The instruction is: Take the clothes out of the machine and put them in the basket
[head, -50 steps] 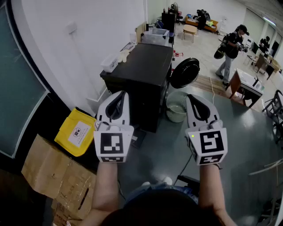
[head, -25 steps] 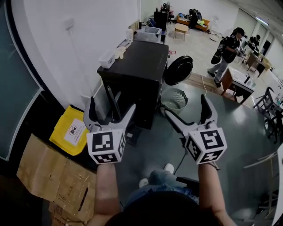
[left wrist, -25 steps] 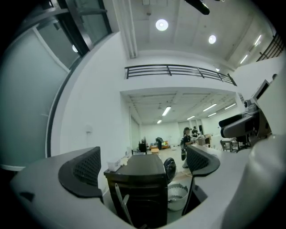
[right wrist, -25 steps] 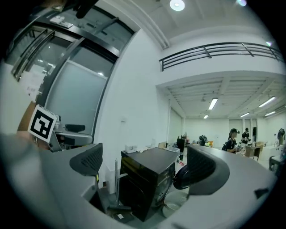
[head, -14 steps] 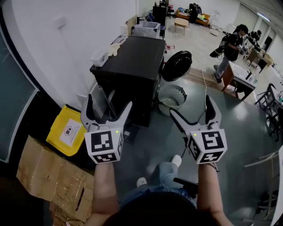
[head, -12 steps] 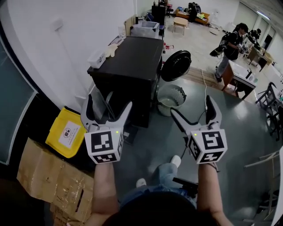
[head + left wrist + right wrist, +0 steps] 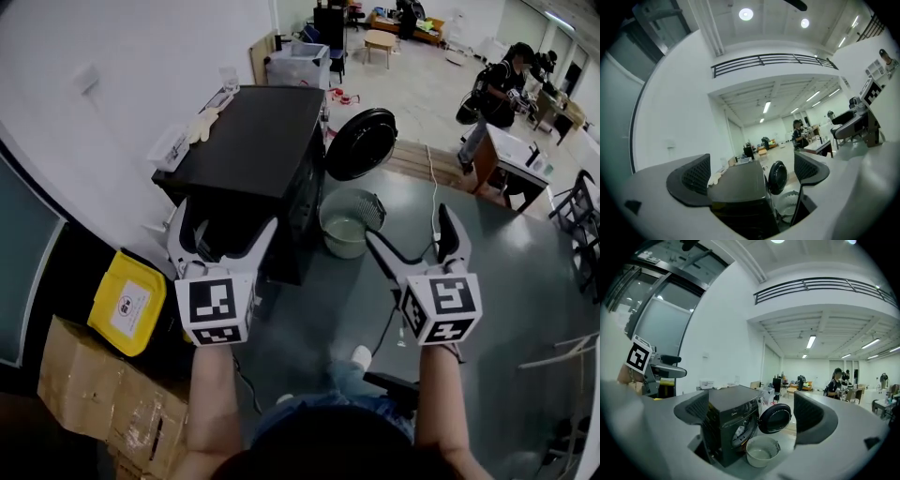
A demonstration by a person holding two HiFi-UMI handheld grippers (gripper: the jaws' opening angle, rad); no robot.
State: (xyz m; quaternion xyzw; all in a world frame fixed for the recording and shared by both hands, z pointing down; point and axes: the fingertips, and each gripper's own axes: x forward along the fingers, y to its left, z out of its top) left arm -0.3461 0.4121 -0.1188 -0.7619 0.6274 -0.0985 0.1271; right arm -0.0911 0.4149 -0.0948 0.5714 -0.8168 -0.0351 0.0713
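The person holds both grippers up in front. The left gripper [image 7: 223,234] and the right gripper [image 7: 408,239] each have their jaws spread wide, with nothing between them. Beyond them stands the black washing machine [image 7: 253,141], its round door [image 7: 361,142] swung open. The pale basket [image 7: 342,249] sits on the floor just in front of the opening, below the door. Clothes [image 7: 739,431] lie inside the drum — light fabric seen through the opening.
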